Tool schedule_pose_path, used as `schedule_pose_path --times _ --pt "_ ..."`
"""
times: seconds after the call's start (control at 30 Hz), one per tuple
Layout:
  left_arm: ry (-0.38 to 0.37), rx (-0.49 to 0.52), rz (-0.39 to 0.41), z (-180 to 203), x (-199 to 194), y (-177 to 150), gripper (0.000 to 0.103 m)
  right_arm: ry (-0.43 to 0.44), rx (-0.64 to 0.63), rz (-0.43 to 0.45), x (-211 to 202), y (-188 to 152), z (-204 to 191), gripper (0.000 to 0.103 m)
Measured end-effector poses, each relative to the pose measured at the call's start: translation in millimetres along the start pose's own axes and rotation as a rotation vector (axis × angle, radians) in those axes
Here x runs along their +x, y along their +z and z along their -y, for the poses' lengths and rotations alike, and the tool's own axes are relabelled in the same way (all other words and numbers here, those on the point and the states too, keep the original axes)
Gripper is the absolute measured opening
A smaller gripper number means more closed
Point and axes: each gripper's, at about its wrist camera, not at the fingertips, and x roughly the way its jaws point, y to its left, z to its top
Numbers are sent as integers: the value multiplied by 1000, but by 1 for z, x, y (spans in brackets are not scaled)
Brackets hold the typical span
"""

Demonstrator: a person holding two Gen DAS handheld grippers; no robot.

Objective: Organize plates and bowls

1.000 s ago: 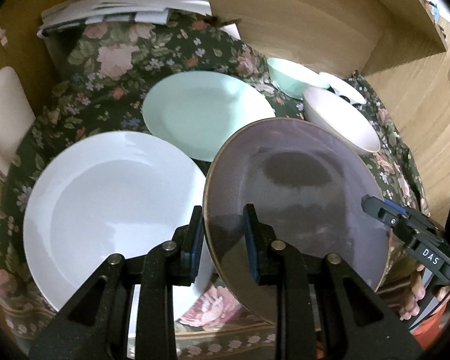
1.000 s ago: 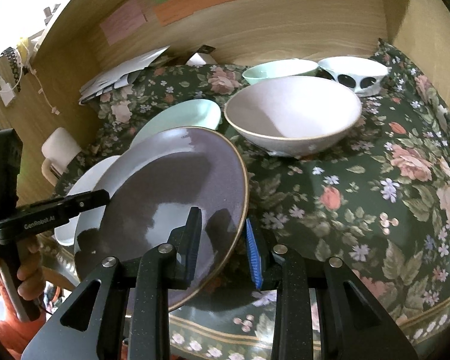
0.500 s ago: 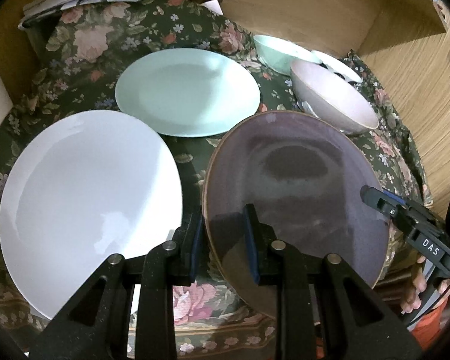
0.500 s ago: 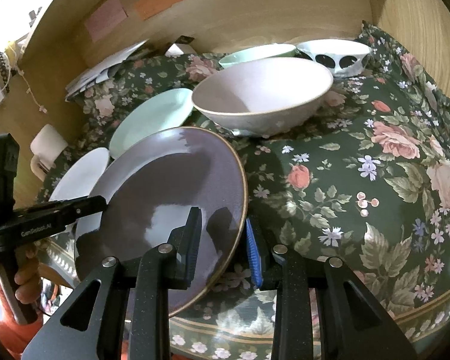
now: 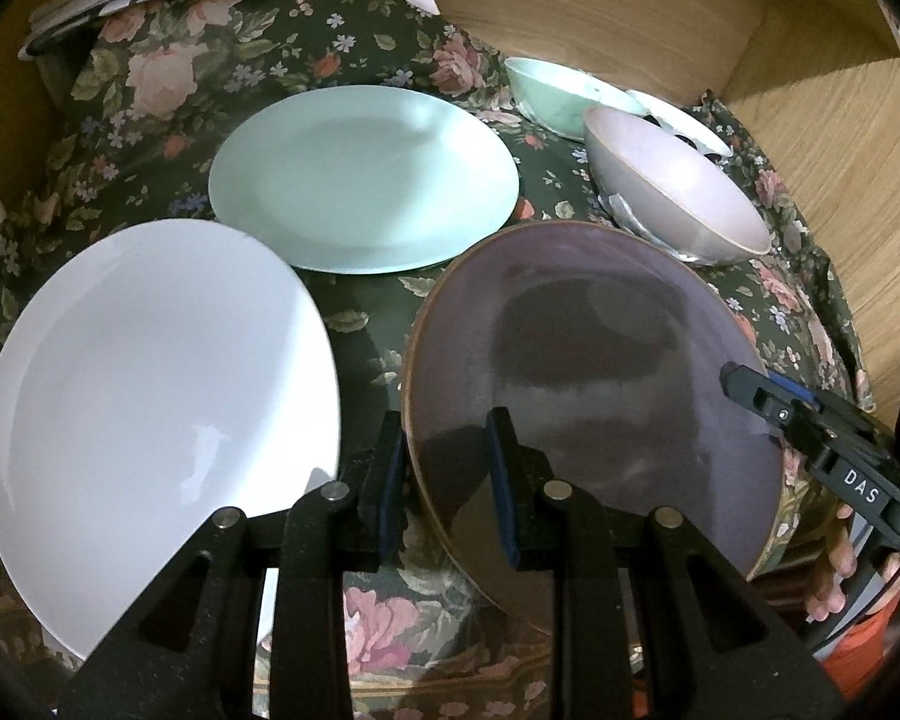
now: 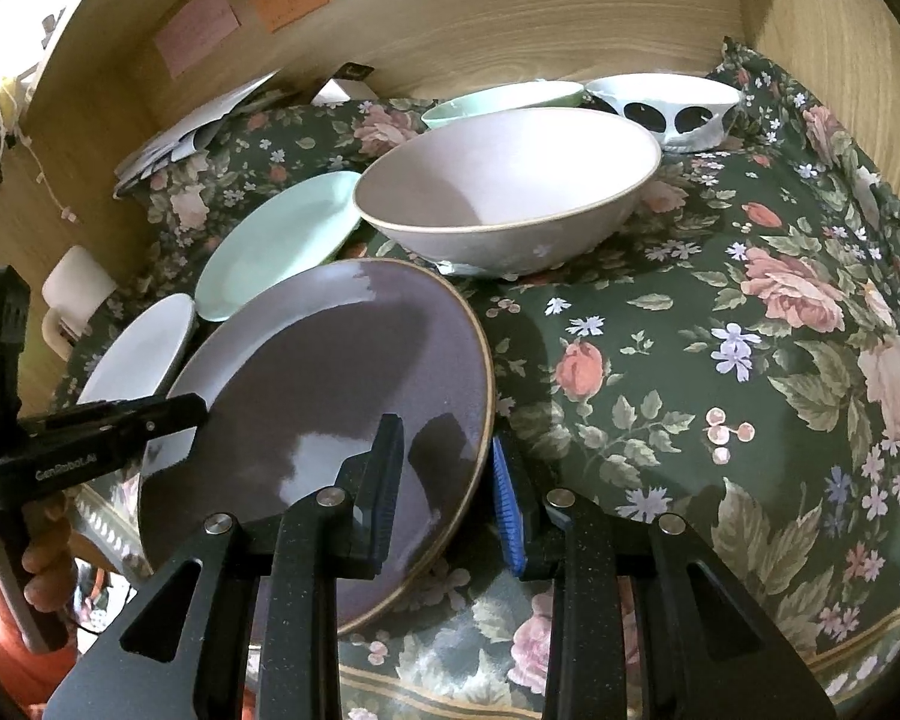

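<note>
- The round glossy white ceramic plate (image 5: 150, 396) lies flat on the floral-clothed surface (image 6: 720, 360), just left of the round purple-grey glazed plate with a tan rim (image 5: 588, 372). If the purple plate swings leftward while low, its rim could clip the white one and chip it.
- The left hand-held gripper (image 5: 447, 474) pinches the purple plate's near-left rim, one finger above and one below. That is a thin bite on a smooth glaze, so the plate could slide out if tilted further.
- The purple plate itself looks raised and tilted off the cloth, held at both sides. Uneven pulling by the two grips could twist it loose.
- The right hand-held gripper (image 6: 447, 480) straddles the same plate's opposite rim, its fingers closed onto the edge.
- The round pale mint plate (image 5: 363, 177) sits behind the purple plate. The pale pink bowl (image 6: 510, 186) stands behind and to the right of it, close enough for a forward carry to knock it.
</note>
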Motion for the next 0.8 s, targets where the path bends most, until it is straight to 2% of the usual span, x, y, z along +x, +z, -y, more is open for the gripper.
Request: schedule_pose_path --times 0.3,0.43,0.5,0.8 --pt "4 54 10 2 -2 -3 36 -18 -31 4 -4 -2 -4 30" --pt "-2 82 29 6 -11 -7 43 -51 -60 36 -13 -2 -11 40" --pt "22 87 51 8 -16 -7 55 -59 -65 57 -18 -1 -13 44" --pt "44 65 182 2 -57 -4 69 -68 -116 150 -42 7 -34 61"
